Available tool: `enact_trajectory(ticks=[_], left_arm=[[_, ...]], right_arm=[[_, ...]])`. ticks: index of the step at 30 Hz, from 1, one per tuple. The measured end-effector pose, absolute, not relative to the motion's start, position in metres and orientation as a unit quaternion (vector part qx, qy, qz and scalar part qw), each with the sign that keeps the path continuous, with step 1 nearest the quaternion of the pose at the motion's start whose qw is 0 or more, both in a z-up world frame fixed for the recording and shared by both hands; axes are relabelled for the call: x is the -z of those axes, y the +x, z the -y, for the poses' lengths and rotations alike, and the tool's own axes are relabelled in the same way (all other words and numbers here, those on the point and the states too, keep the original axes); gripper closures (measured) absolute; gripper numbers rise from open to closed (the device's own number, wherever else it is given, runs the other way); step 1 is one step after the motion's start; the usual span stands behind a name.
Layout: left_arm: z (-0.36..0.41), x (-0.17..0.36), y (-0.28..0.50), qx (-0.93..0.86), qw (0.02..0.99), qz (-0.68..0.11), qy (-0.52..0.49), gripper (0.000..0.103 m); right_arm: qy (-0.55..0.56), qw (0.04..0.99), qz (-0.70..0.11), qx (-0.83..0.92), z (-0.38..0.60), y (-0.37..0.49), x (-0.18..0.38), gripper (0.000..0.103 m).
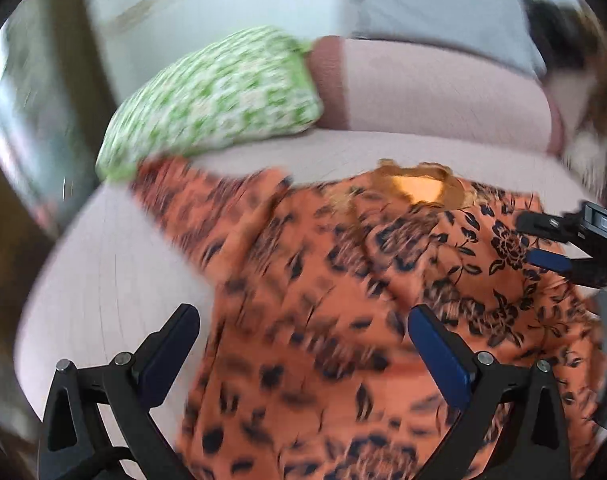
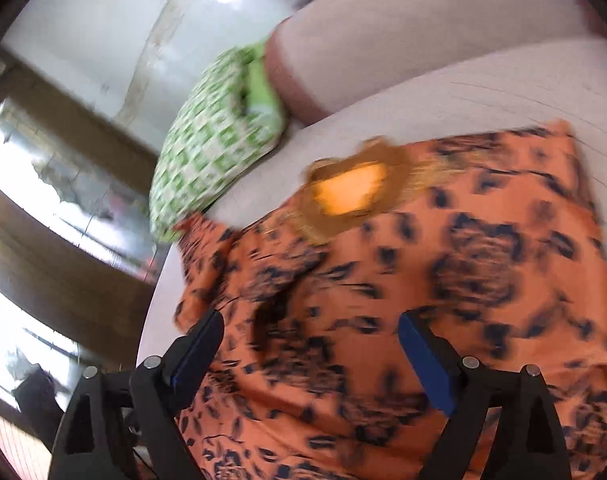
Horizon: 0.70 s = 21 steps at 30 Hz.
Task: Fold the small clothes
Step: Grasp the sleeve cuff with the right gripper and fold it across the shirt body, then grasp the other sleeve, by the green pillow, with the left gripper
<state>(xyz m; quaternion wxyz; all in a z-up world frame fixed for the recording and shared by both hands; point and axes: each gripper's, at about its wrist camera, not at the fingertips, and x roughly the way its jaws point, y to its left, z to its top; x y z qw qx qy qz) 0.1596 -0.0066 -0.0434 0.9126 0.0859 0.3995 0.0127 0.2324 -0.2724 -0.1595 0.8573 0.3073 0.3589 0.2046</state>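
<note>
An orange garment with a dark floral print (image 1: 323, 312) lies spread on a pale pink sofa seat (image 1: 103, 280), its golden-brown neckline (image 1: 419, 188) toward the sofa back. My left gripper (image 1: 303, 328) is open above the garment's left part, holding nothing. My right gripper (image 2: 311, 332) is open above the garment (image 2: 443, 280), also empty; it also shows in the left wrist view (image 1: 551, 248) at the garment's right side. The neckline also shows in the right wrist view (image 2: 355, 192). Both views are motion-blurred.
A green-and-white patterned cushion (image 1: 215, 104) leans on the sofa back (image 1: 423, 92) at the garment's upper left, also visible in the right wrist view (image 2: 215, 144). A pale wall (image 2: 103, 40) and a window (image 2: 63, 208) lie to the left. A brown-and-white object (image 1: 599, 112) sits at far right.
</note>
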Motion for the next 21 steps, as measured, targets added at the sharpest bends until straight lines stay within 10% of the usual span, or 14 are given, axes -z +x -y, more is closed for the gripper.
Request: enact_trajectory(ticks=[7, 11, 14, 21], left_arm=[[0.096, 0.089, 0.246, -0.012, 0.867, -0.445, 0.225, 0.012], [0.091, 0.118, 0.271, -0.027, 0.842, -0.487, 0.229, 0.068], [0.059, 0.110, 0.273, -0.065, 0.869, -0.465, 0.155, 0.082], [-0.024, 0.144, 0.239, -0.121, 0.870, -0.476, -0.048, 0.076]], right_arm=[[0.411, 0.821, -0.353, -0.179, 0.344, 0.202, 0.204, 0.012], [0.429, 0.809, -0.353, -0.192, 0.348, 0.205, 0.212, 0.012], [0.418, 0.810, -0.360, -0.199, 0.346, 0.206, 0.213, 0.012], [0.431, 0.804, -0.356, -0.205, 0.348, 0.203, 0.221, 0.013]])
